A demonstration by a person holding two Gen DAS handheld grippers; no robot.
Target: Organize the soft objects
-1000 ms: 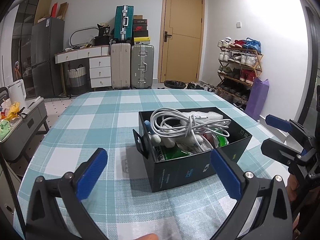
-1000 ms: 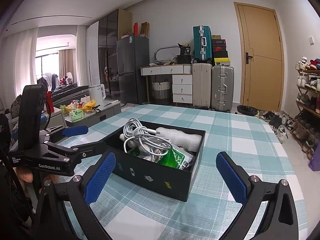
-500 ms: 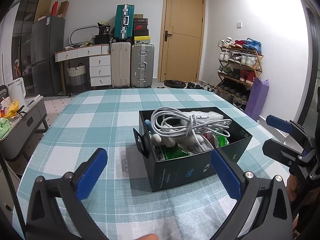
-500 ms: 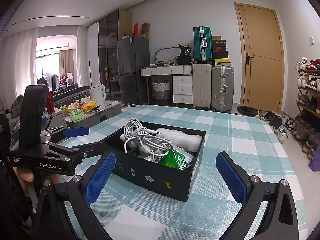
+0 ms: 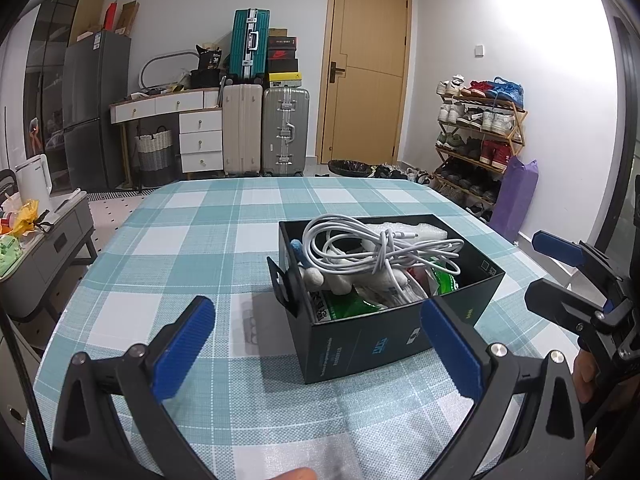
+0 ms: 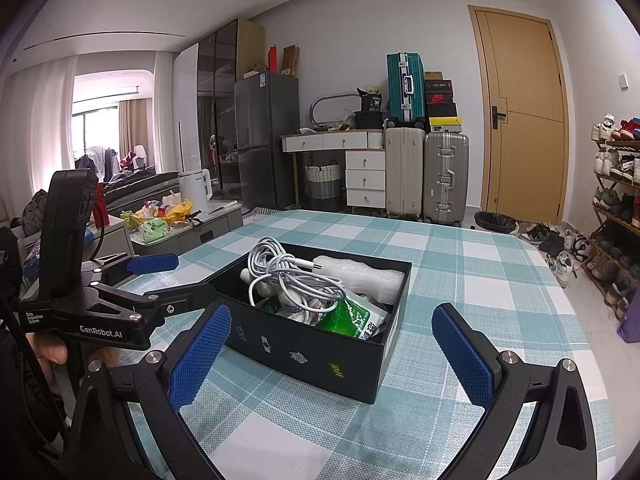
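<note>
Left wrist view, left to right. The left gripper point(image 5: 316, 344) fills the foreground, its 2 blue pads spread wide with nothing between them. Ahead of it, at 12 o'clock, the black box point(image 5: 372, 348) stands on the checked tablecloth point(image 5: 192, 240), near the gripper but not touching it. In the box a tangled white cable point(image 5: 376, 250) lies on top; under it are a white plush toy point(image 5: 340, 282), a green packet point(image 5: 348, 306) and, toward the far wall, a bubble-wrap roll point(image 5: 416, 230). At 3 o'clock of the box the right gripper point(image 5: 560, 268) hangs off the table edge, fingers likewise parted and empty.

Right wrist view, left to right. The left gripper point(image 6: 160, 280) appears at 9 o'clock, held in a hand point(image 6: 56, 352), its lower finger just beside the box's near-left corner. The black box point(image 6: 316, 348) sits centre, the white cable point(image 6: 288, 276) heaped toward its left half, the green packet point(image 6: 352, 316) nearest the camera and the bubble-wrap roll point(image 6: 360, 274) along the far side. The right gripper point(image 6: 332, 352) frames the box, wide open and holding nothing.

Step in hand, as judged: every soft item seen lies in the box and neither tool holds anything, so this is either the opening or the close; the frames do not settle which. A next move, if unloading, calls for 1 gripper to descend at 12 o'clock and close on the cable, which will likely snag what lies beneath.
</note>
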